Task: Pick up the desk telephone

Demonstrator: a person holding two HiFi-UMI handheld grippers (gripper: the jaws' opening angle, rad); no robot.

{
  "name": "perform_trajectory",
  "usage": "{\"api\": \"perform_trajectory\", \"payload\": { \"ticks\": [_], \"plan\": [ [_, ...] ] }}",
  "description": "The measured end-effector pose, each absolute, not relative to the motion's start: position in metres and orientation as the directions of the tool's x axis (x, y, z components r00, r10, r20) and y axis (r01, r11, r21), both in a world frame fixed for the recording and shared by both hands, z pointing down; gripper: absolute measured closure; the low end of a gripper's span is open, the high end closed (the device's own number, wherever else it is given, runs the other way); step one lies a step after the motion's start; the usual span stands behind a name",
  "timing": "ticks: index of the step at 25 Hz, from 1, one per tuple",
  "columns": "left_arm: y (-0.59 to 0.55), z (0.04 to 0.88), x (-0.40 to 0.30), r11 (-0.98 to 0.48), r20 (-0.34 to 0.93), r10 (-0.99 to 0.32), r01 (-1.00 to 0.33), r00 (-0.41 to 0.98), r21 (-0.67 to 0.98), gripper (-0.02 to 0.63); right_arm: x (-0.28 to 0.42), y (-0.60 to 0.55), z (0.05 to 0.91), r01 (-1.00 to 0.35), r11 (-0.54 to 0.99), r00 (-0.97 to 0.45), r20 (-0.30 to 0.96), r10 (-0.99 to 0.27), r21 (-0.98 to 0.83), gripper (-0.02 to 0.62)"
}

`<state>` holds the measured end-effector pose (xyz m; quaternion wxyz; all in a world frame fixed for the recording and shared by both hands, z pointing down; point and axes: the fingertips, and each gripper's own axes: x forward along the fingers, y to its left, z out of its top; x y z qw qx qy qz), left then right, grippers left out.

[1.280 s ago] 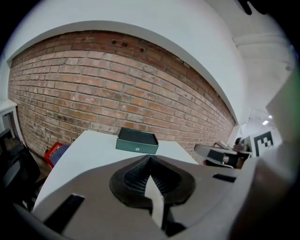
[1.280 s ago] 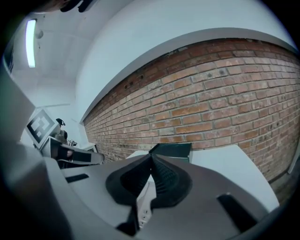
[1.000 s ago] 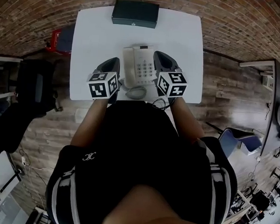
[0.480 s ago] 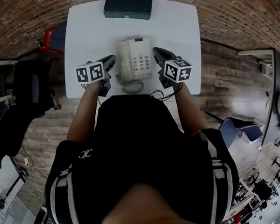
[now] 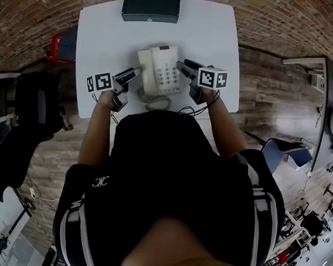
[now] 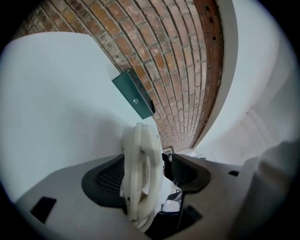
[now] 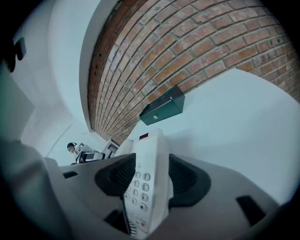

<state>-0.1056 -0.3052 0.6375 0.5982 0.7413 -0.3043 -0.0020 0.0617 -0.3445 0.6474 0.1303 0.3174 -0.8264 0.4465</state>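
A cream desk telephone (image 5: 159,68) with keypad and handset lies in the middle of the white table (image 5: 105,32). My left gripper (image 5: 135,72) is at its left side and my right gripper (image 5: 184,65) at its right side. In the left gripper view, the phone's handset edge (image 6: 140,154) stands between the jaws of the left gripper (image 6: 147,176), with a gap at the right pad. The keypad edge (image 7: 150,154) sits between the jaws of the right gripper (image 7: 151,178). Both pairs of jaws are opening around the phone.
A dark green box (image 5: 151,6) stands at the table's far edge against the brick wall. The phone's coiled cord (image 5: 157,104) and cables lie at the near edge. A black chair (image 5: 37,103) is to the left and a blue chair (image 5: 285,158) to the right.
Both grippers have come down and rolled, from hovering over the near edge to flanking the phone. The phone's side edges now sit between their jaws.
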Motion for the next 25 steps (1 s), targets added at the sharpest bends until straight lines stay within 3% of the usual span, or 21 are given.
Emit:
{"api": "perform_trajectory", "payload": {
  "ticks": [15,25],
  "plan": [
    [-0.306,0.665,-0.09,-0.049,0.193,-0.305,-0.218,0.933,0.975,0.288,0.05,-0.338,0.686,-0.466,0.23,-0.883,0.432,-0.184,-0.855,0.391],
    [-0.304,0.663,-0.079,-0.029,0.12,-0.251,-0.132,0.961,0.991,0.288,0.04,-0.343,0.69,-0.41,0.15,-0.911,0.396,-0.117,-0.9,0.391]
  ]
}}
